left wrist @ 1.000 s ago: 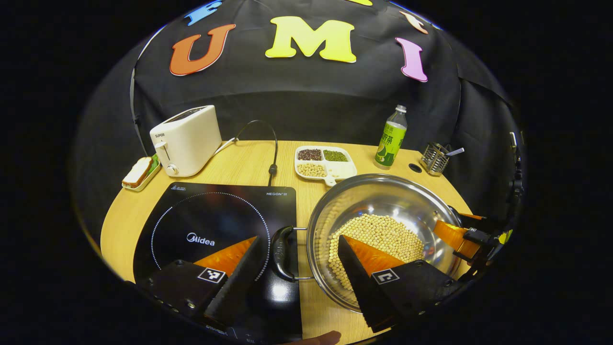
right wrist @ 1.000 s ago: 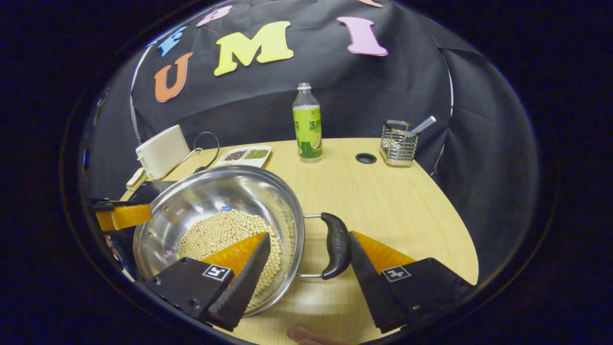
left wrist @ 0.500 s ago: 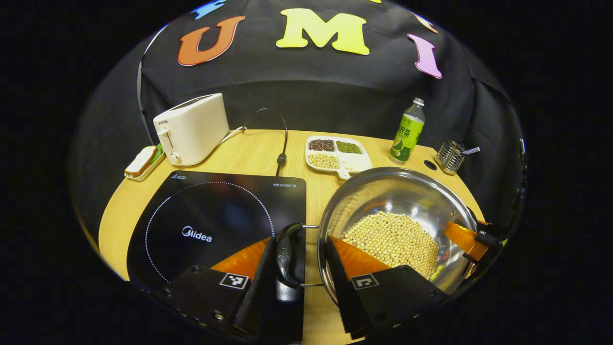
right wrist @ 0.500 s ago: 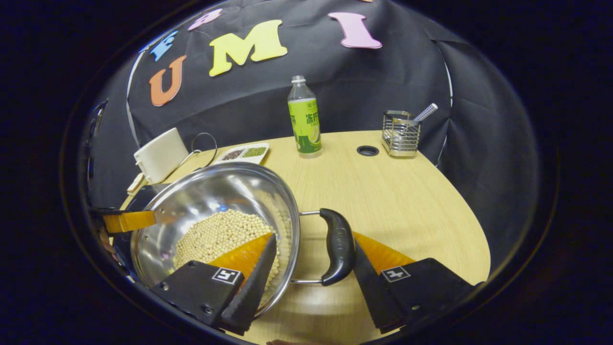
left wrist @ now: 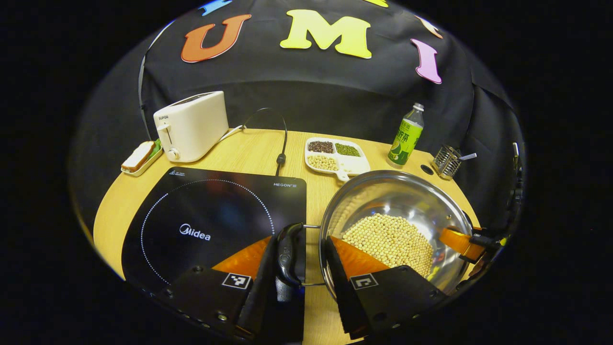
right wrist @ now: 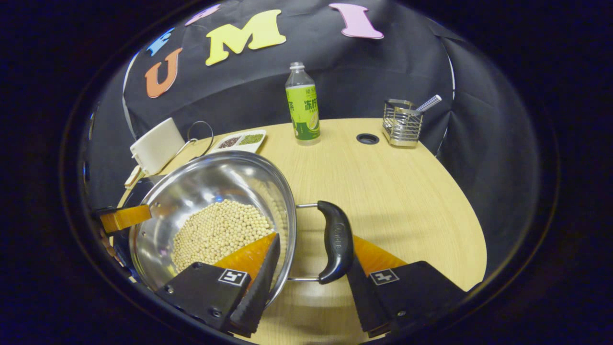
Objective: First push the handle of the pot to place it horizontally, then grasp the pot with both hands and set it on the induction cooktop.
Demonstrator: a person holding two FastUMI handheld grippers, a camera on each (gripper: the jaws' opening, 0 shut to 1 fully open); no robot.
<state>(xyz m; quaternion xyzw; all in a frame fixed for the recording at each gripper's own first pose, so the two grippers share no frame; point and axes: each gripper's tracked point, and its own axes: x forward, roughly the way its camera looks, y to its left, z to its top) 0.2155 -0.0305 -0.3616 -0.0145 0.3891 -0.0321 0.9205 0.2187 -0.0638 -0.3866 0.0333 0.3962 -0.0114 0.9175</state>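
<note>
A steel pot (left wrist: 397,196) holding soybeans (left wrist: 388,239) stands to the right of the black induction cooktop (left wrist: 210,215), its two black handles lying left and right. My left gripper (left wrist: 300,244) is shut on the left handle (left wrist: 286,254), one finger outside the handle and the other inside the pot wall. My right gripper (right wrist: 316,239) is shut the same way on the right handle (right wrist: 336,239), with the pot (right wrist: 215,182) to its left. Whether the pot's base touches the table (right wrist: 392,201) I cannot tell.
Behind the cooktop stand a white toaster (left wrist: 191,125) with its cable (left wrist: 280,143), a dish with bread (left wrist: 139,158) and a divided dish of beans (left wrist: 335,155). A green bottle (right wrist: 302,110), a table hole (right wrist: 367,139) and a wire holder (right wrist: 402,127) sit at the back right.
The left gripper went from wide open to shut on the left handle. The right gripper narrowed a little onto the right handle. Both views have shifted slightly.
</note>
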